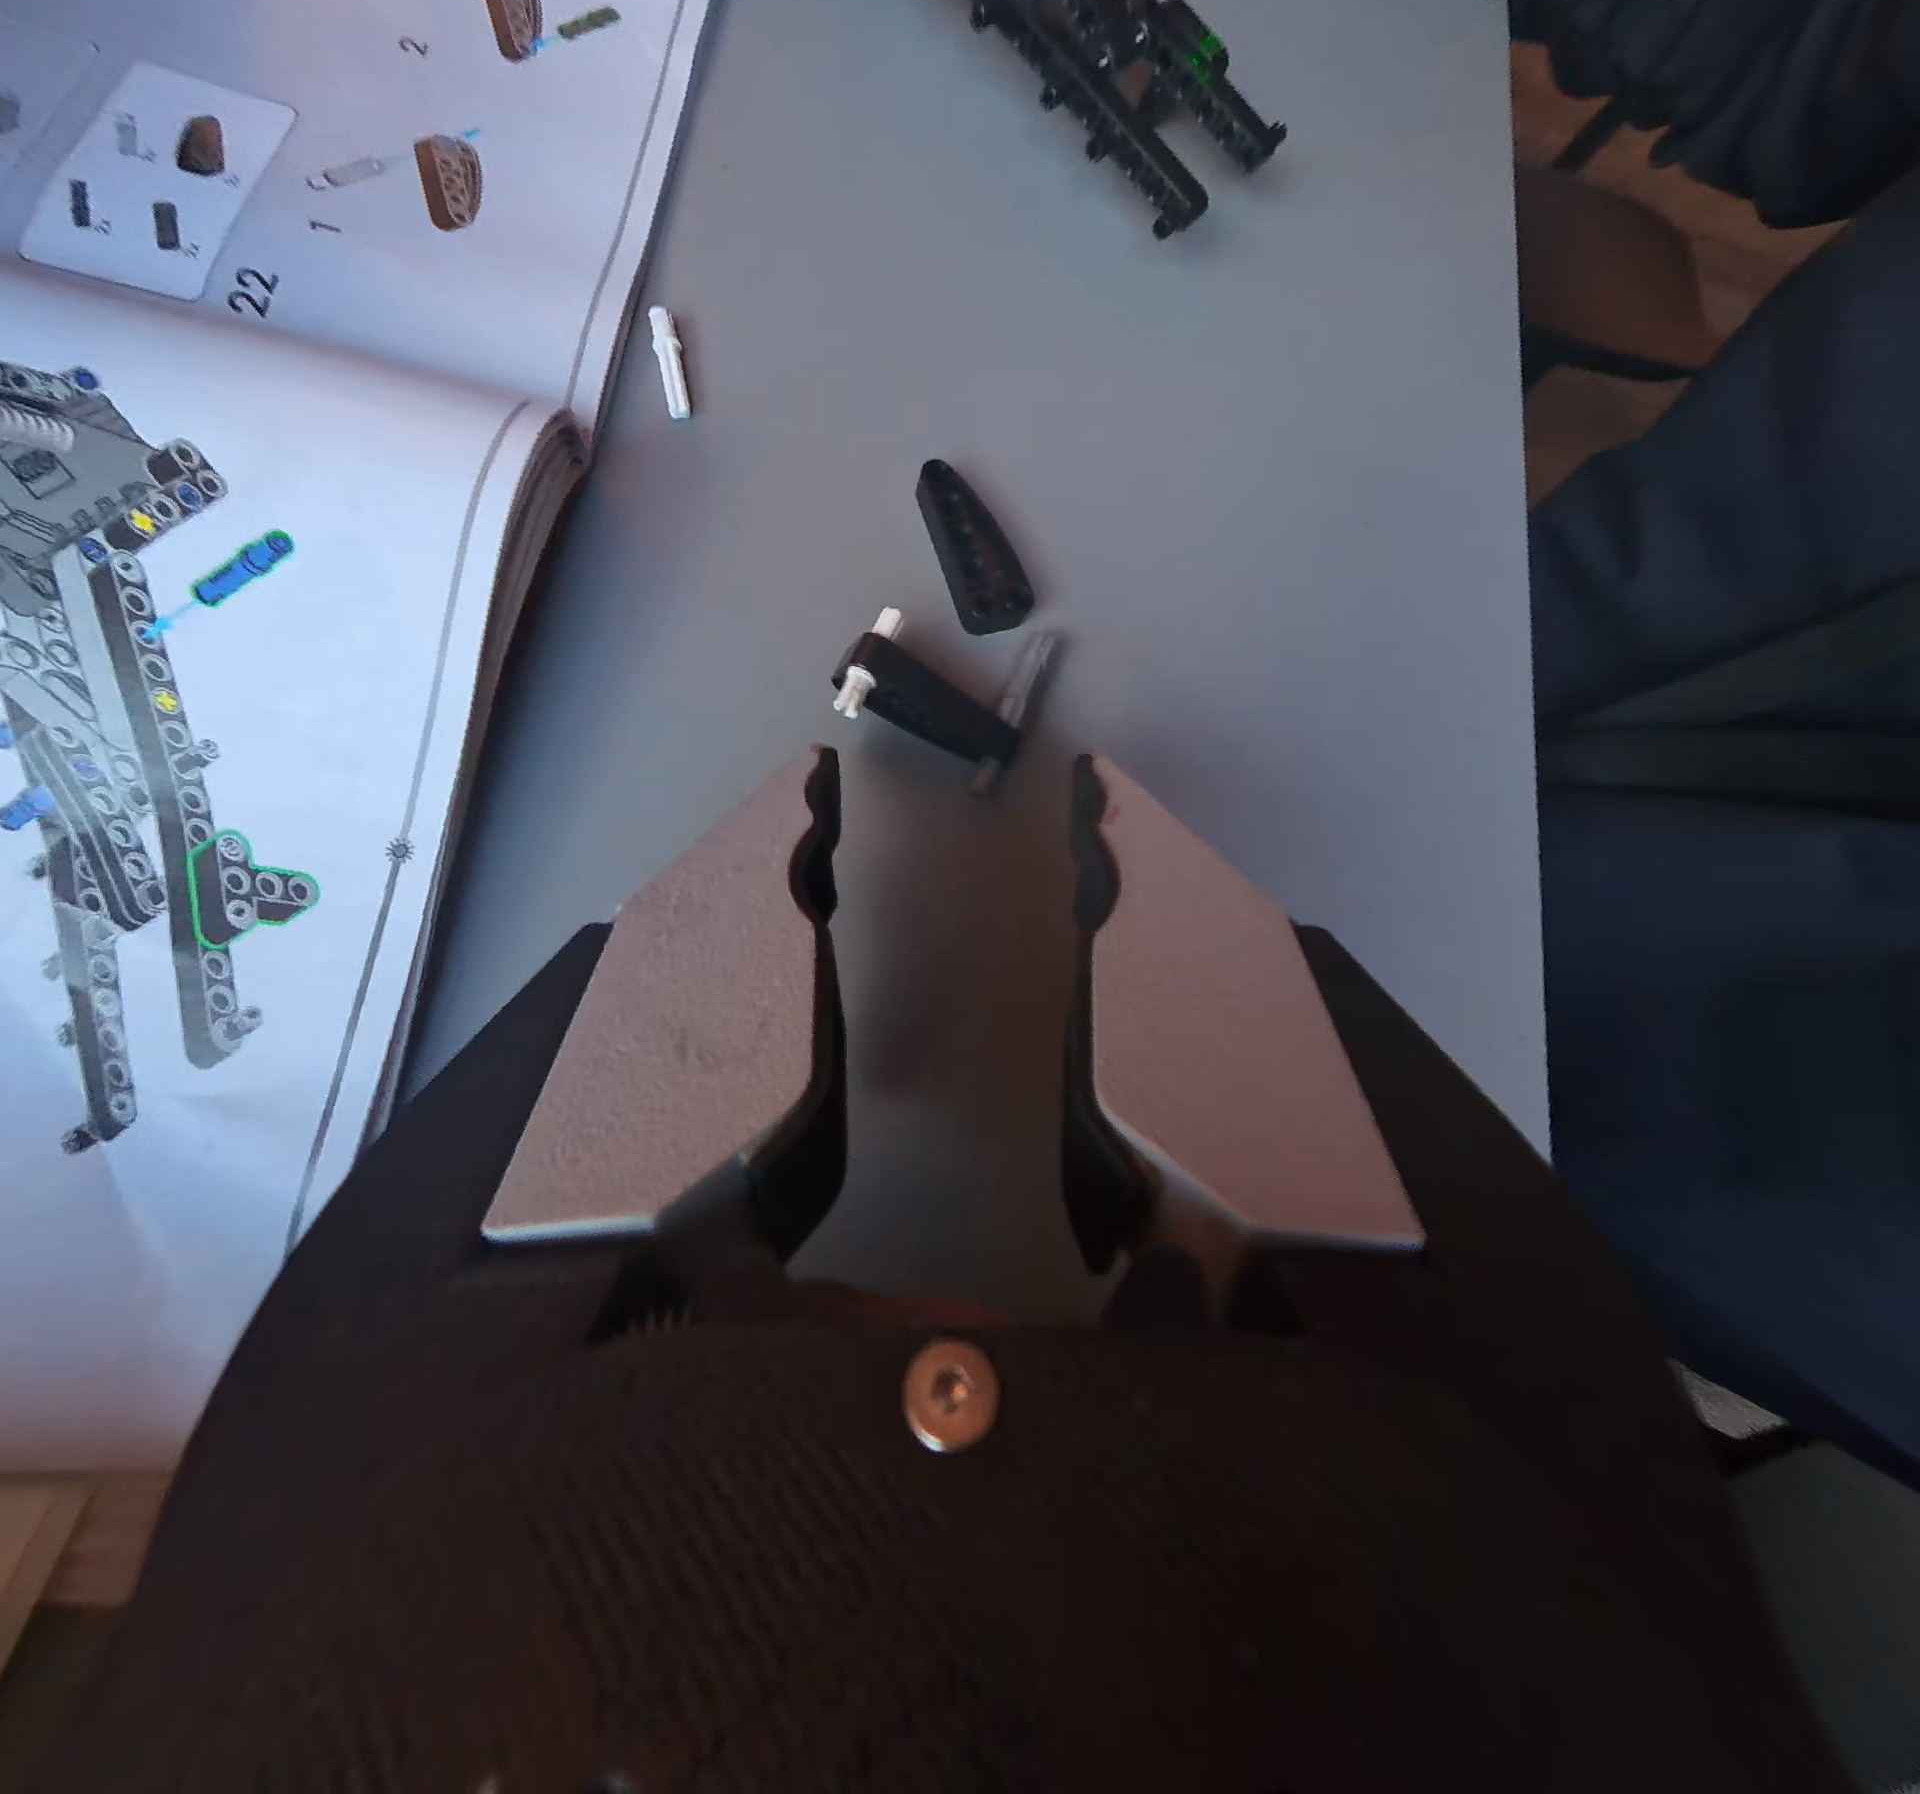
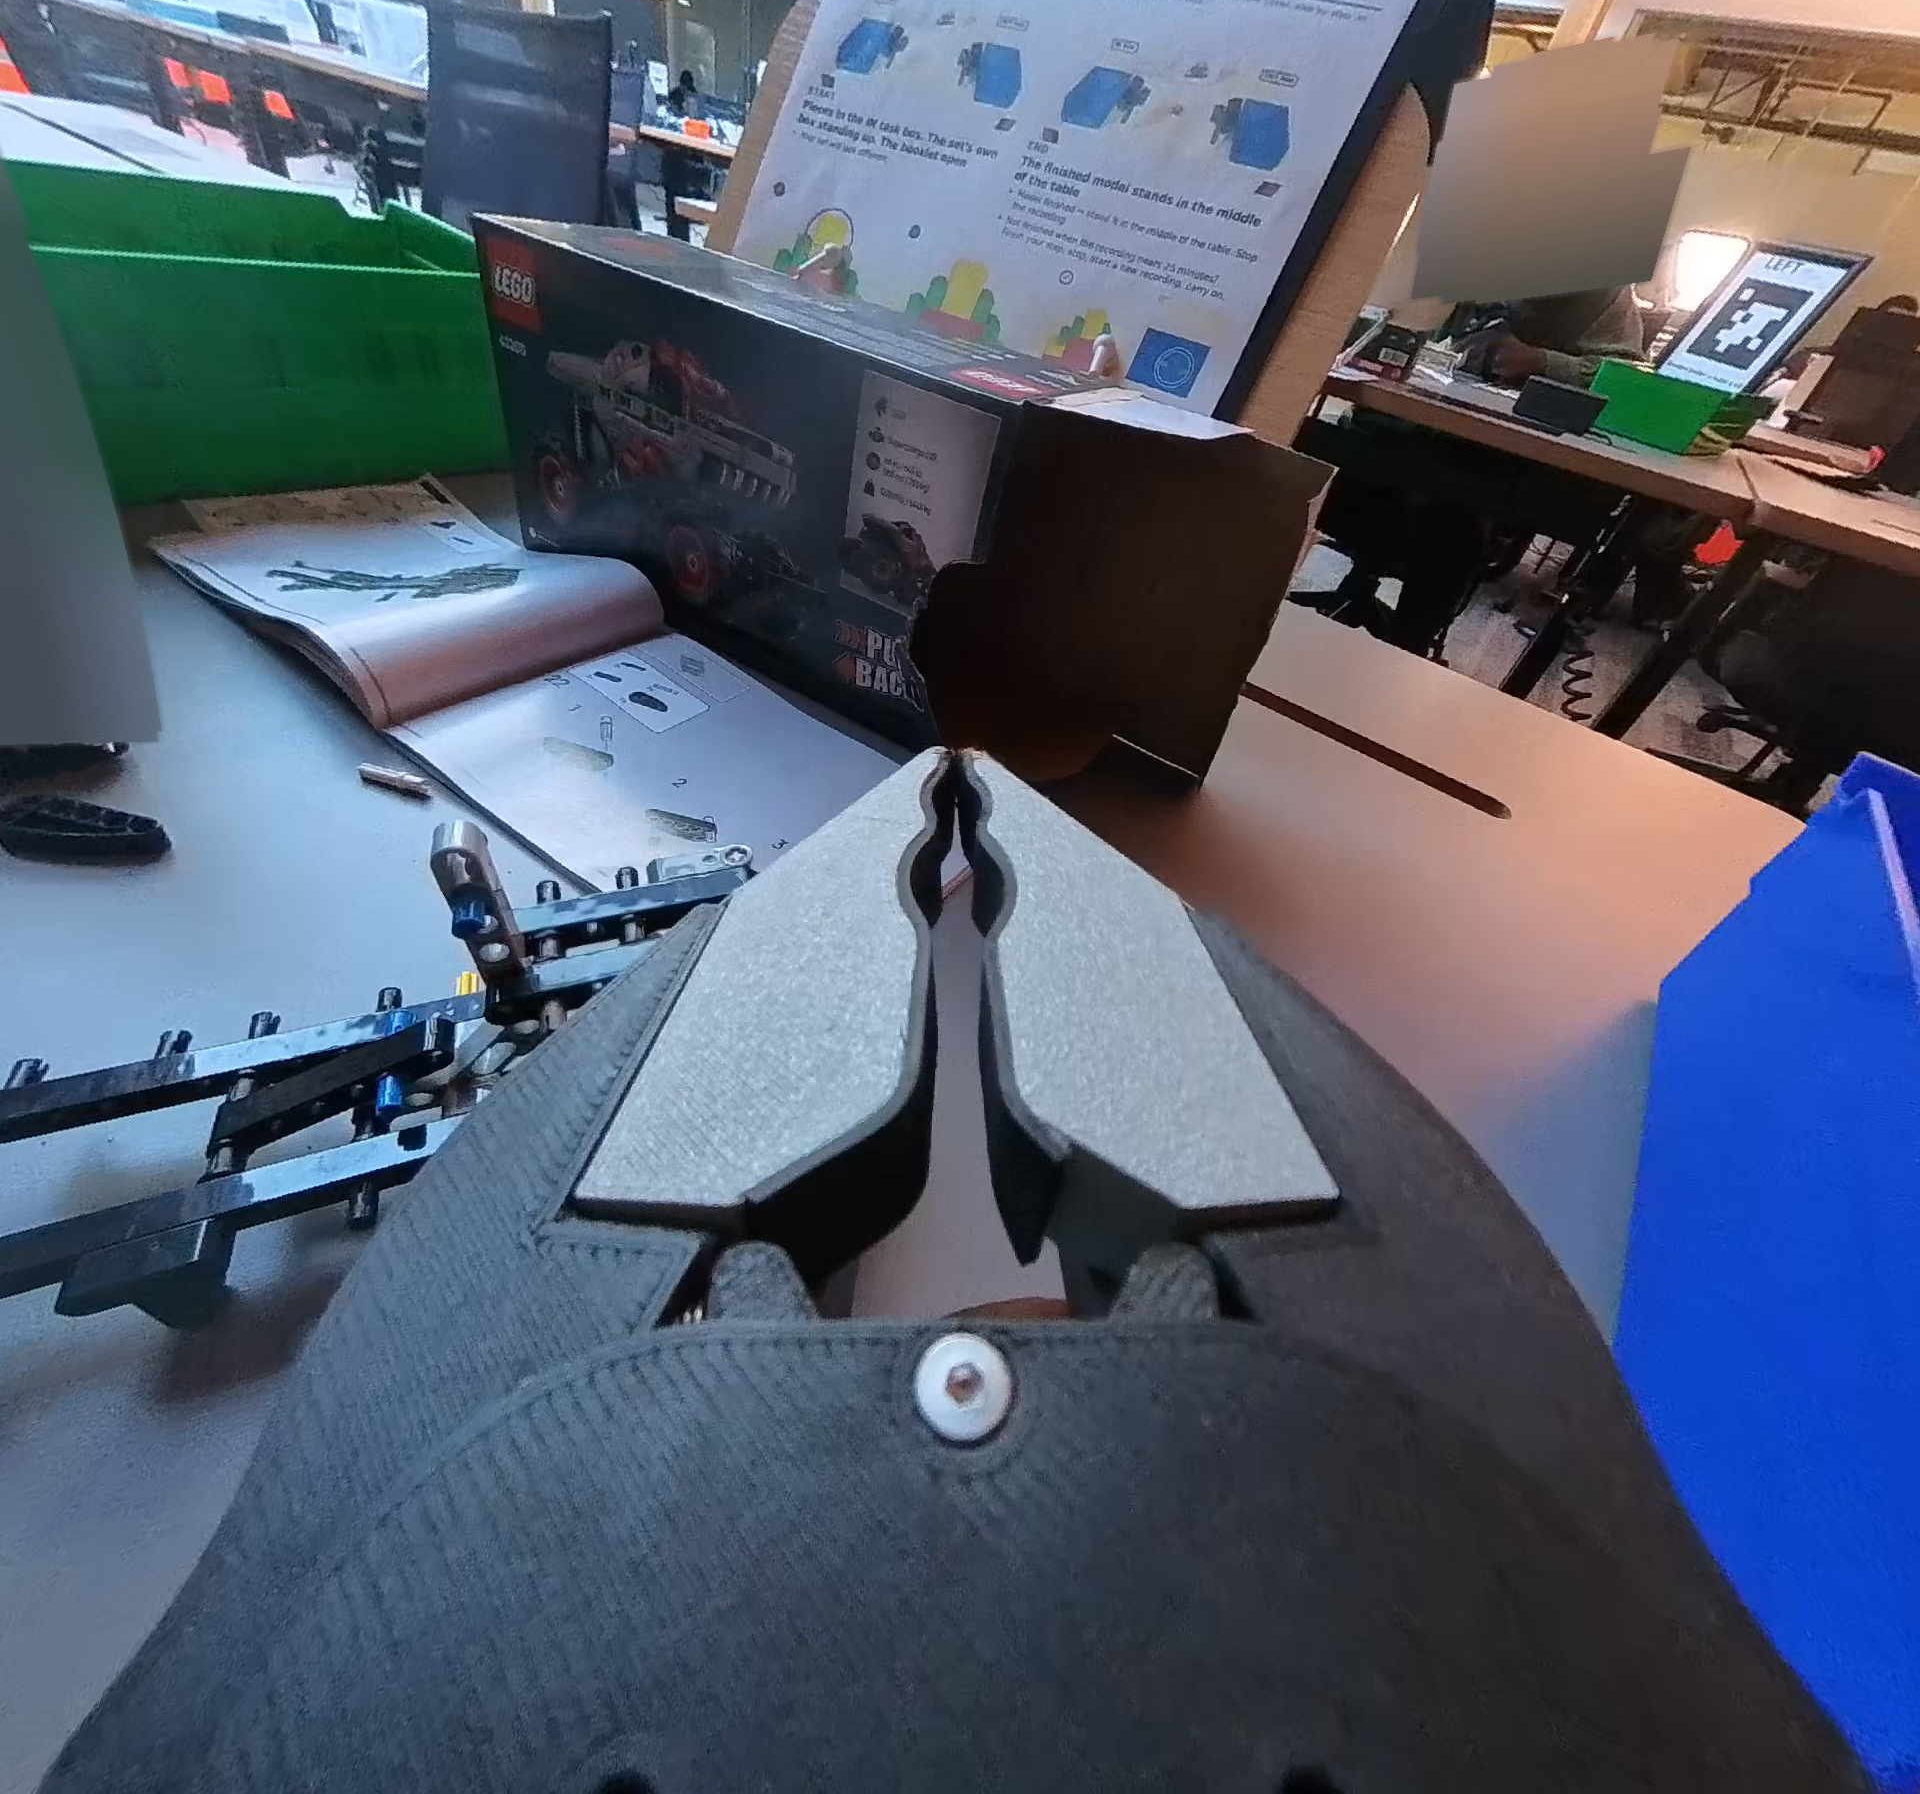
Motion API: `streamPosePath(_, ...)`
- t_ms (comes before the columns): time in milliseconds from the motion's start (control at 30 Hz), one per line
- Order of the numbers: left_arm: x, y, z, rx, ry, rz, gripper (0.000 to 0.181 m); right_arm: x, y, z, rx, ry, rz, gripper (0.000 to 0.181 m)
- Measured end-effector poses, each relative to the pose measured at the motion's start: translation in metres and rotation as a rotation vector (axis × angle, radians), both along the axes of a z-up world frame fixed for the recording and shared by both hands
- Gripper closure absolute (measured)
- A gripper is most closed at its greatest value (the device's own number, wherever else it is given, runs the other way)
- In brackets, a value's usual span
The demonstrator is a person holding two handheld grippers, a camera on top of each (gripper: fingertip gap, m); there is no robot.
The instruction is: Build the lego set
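Observation:
My left gripper (image 1: 954,768) is open and empty, just short of a small black piece with white pins and a grey axle (image 1: 930,705) on the grey table (image 1: 1299,497). A black tapered panel (image 1: 975,547) lies just beyond it, and a white pin (image 1: 670,362) farther left. The black beam assembly (image 1: 1101,51) with blue and yellow pins lies at the far end; it also shows in the right wrist view (image 2: 312,1079). My right gripper (image 2: 956,757) is shut and empty above the table, right of the assembly.
The open instruction booklet (image 1: 260,601) lies left; it also shows in the right wrist view (image 2: 499,664). The set's box (image 2: 790,456), a standing instruction sheet (image 2: 1091,103) and a green bin (image 2: 260,342) are behind. A blue bin (image 2: 1787,1225) stands at right. Left tips to right tips: about 30 cm. My left gripper's tips are some 10 cm from the white pin (image 1: 670,362). Seen from the right wrist view (image 2: 395,784) as well.

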State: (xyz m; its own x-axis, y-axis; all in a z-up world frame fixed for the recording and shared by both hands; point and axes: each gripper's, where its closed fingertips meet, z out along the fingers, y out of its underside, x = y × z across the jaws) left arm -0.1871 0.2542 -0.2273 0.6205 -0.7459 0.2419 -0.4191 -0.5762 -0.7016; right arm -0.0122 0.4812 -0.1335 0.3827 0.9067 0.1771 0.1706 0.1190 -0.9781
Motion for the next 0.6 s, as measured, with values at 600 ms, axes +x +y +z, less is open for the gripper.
streamPosePath(600,-0.065,0.044,0.157,0.656,-0.378,0.507,0.161,0.005,0.005,0.003,-0.015,0.020,-0.024,0.181)
